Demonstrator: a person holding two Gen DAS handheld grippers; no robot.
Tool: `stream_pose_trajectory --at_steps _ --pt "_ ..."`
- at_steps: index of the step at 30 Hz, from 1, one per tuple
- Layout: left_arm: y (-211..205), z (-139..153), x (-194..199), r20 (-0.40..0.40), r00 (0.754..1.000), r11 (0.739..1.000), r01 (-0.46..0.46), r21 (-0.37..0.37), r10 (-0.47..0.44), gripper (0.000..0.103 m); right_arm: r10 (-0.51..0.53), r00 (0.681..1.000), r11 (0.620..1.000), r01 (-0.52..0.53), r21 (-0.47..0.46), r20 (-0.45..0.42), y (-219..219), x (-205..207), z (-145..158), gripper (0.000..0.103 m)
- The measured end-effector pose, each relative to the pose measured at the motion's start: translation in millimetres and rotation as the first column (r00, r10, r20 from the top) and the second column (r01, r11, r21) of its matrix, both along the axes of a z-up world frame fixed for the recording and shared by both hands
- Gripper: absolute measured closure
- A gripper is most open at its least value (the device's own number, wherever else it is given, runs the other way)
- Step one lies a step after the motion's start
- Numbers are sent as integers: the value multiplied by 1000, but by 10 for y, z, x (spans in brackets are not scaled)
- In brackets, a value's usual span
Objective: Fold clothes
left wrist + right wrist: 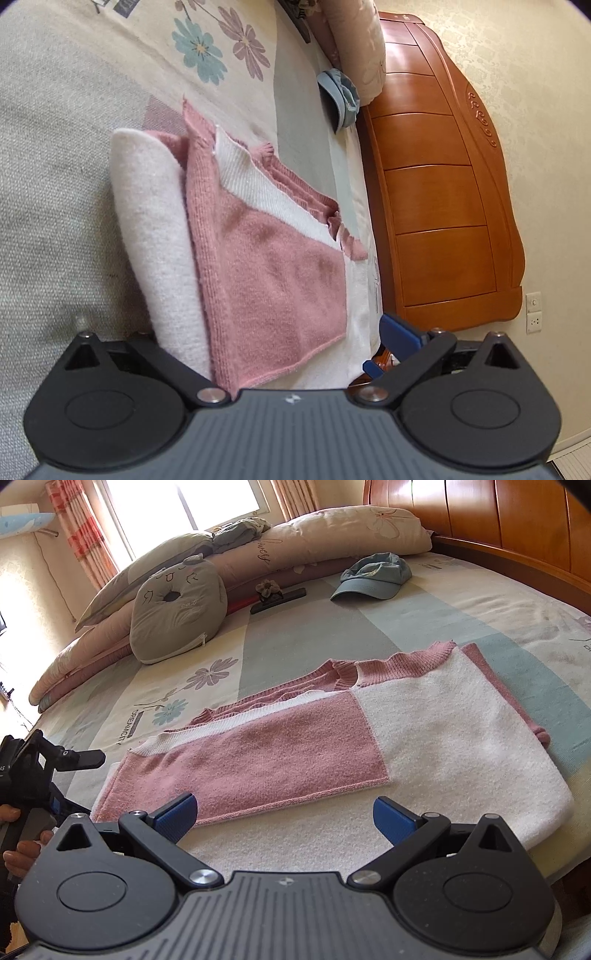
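Left gripper (269,350) sits low over the pink-and-white sweater (258,258) on the bed (55,184); only its right blue pad shows, so I cannot tell its spread; right gripper (284,812) gapes wide, empty, above the sweater's near white edge.

The right gripper (283,818) is held low and level, its two blue-padded fingers (176,812) spread wide apart with nothing between them. At the left edge of the right wrist view, the left gripper (55,762) is seen gripped by a hand (22,845), fingers wrapped around its handle. In its own view, one blue pad (399,332) is visible, the other hidden.
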State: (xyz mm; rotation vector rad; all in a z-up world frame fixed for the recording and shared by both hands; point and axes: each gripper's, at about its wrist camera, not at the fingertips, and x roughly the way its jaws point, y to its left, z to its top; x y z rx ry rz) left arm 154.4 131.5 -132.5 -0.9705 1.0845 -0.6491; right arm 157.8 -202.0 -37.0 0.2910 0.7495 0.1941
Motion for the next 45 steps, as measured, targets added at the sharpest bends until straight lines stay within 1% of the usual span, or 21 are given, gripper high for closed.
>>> stream_pose_trajectory --at_steps 1,2,3,4,5,6,8,10,11,12,13,14,15,16,18,22,24,28,33,37,45 --pt "12 -10 9 -4 1000 1000 -6 12 6 11 -2 1000 1000 2 -2 2 -5 -4 1 0" --pt "44 -35 -3 -11 1000 999 -19 36 20 28 -8 1000 1000 8 -3 3 -15 -7 2 0" --pt "77 -60 -16 -18 999 998 -32 61 33 49 -15 1000 1000 15 1 3 -29 -7 -1 0" --pt "115 -93 -29 -26 999 996 -46 71 48 57 -20 1000 1000 20 7 0 -44 -4 -7 0" --pt "166 -144 -46 -38 997 997 -60 55 62 68 -24 1000 1000 24 13 -3 -56 0 -15 0" --pt "214 -191 -60 -48 996 997 -72 40 74 76 -24 1000 1000 25 17 -8 -60 5 -26 0" --pt "223 -202 -55 -55 996 997 -65 34 67 77 -21 1000 1000 21 16 -15 -52 17 -48 0" --pt "187 -167 -33 -52 998 998 -45 36 47 69 -17 1000 1000 17 10 -19 -29 26 -61 0" --pt "151 -137 -9 -42 999 999 -31 44 33 59 -13 1000 1000 13 10 -19 -20 28 -63 0" --pt "122 -125 18 -33 999 998 -18 56 20 57 -10 1000 1000 10 11 -19 -13 31 -64 0" --pt "93 -113 44 -24 1000 998 -5 69 6 57 -7 1000 1000 7 11 -17 -3 32 -65 0" --pt "77 -110 69 -22 1000 997 4 82 -3 64 -5 1000 1000 5 12 -16 5 32 -67 0" --pt "91 -130 83 -33 999 996 3 91 0 74 -3 1000 1000 3 14 -16 13 34 -70 0" --pt "113 -158 79 -45 999 996 -6 90 10 80 -1 1000 1000 1 15 -17 23 35 -74 0" --pt "136 -185 44 -38 999 996 -19 85 22 80 7 1000 1000 -7 14 -19 36 33 -85 0" --pt "78 -50 -9 2 1000 990 -31 138 31 80 15 1000 1000 -15 10 -20 31 47 -104 0" --pt "50 17 -36 23 999 986 -38 165 34 84 20 1000 1000 -19 23 -21 16 69 -113 0" --pt "1 149 -87 60 997 976 -52 210 41 84 49 999 997 -48 68 -16 1 121 -110 0" --pt "7 273 -115 89 994 979 -78 187 62 84 129 992 982 -128 137 2 42 279 -50 0" --pt "-24 355 -127 103 992 981 -92 170 75 84 189 982 966 -182 185 -20 127 463 -60 0" --pt "-80 489 -117 124 989 985 -100 144 82 85 245 967 958 -229 175 -71 305 694 -193 0"
